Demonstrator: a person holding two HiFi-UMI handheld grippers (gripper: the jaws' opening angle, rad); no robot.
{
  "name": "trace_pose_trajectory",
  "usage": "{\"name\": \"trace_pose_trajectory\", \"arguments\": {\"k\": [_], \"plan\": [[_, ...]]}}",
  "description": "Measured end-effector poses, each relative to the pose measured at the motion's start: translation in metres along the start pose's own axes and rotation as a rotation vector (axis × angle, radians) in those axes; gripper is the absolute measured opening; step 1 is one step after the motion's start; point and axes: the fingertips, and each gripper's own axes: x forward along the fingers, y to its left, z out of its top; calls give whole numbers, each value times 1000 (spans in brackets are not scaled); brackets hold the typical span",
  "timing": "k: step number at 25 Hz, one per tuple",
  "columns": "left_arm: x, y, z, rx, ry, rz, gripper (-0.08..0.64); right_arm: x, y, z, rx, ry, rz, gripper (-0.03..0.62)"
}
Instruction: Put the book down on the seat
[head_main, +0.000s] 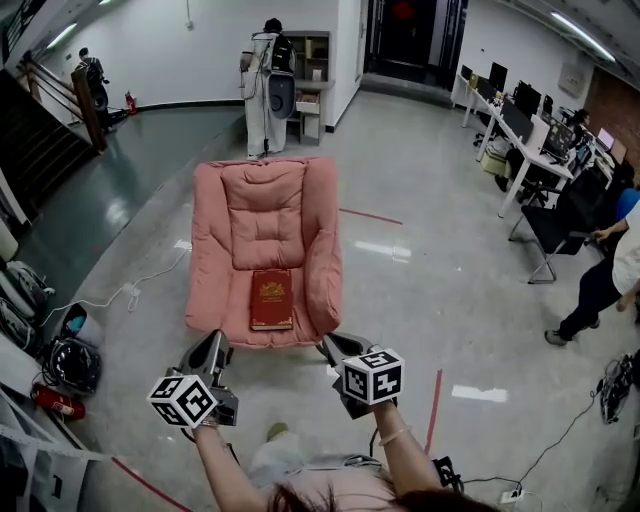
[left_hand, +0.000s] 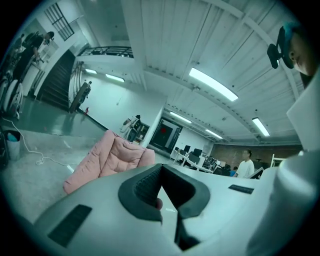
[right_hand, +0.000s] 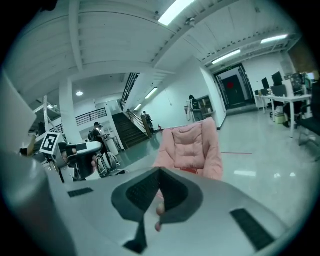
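Item one, the book (head_main: 271, 299): it is lying flat and cover up on the pink armchair (head_main: 265, 215), on the front part of the seat cushion between the two padded arms. Its near edge is sitting close to the cushion's front edge. A gold emblem is showing on the red cover. Nothing is touching the book.

Item two, my left claw (head_main: 208, 352): I am holding it in front of the armchair's front edge, on the left, apart from the book. Its jaws are resting together with nothing between them. In the left gripper view the armchair is showing side-on, off to the left of the jaws.

Item three, my right claw (head_main: 333, 350): I am holding it in front of the armchair's front right corner, also clear of the book. Its jaws are likewise pressing together and carrying nothing. In the right gripper view the armchair is standing beyond the jaws, with a sliver of red showing on its seat.

Item four, surroundings: the armchair is standing on a glossy grey floor (head_main: 440, 290). A person (head_main: 600, 270) is walking at the right edge, near a row of counters (head_main: 520, 150) carrying monitors. Another person (head_main: 268, 80) is standing well behind the armchair.
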Motion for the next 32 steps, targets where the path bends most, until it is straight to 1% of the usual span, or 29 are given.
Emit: {"name": "trace_pose_trajectory", "arguments": {"k": [3,5,9,13,16,18,21,25,29,32], "plan": [[-14,-22,3,38,19,-10,0,-22,8,3,1,-22,37,15],[-25,-37,5,68,28,-11,0,-39,11,7,-25,-49,40,15],[-41,-58,15,130,36,35,0,-71,17,22,-91,-131,39,15],[-53,-69,29,132,-9,46,0,-101,19,31,-96,-195,45,15],[-59,-75,42,143,-42,61,0,-122,20,35,-119,-207,35,15],[-62,-79,51,162,-52,78,-1,-134,18,39,-118,-206,27,15],[-65,-86,53,215,-30,90,0,-147,17,46,-117,-216,26,15],[-65,-91,50,279,22,80,0,-153,21,59,-136,-235,13,15],[-72,-84,47,297,63,68,0,-148,43,65,-157,-231,34,15],[-81,-68,51,294,75,66,0,-137,60,65,-190,-209,14,15]]}}
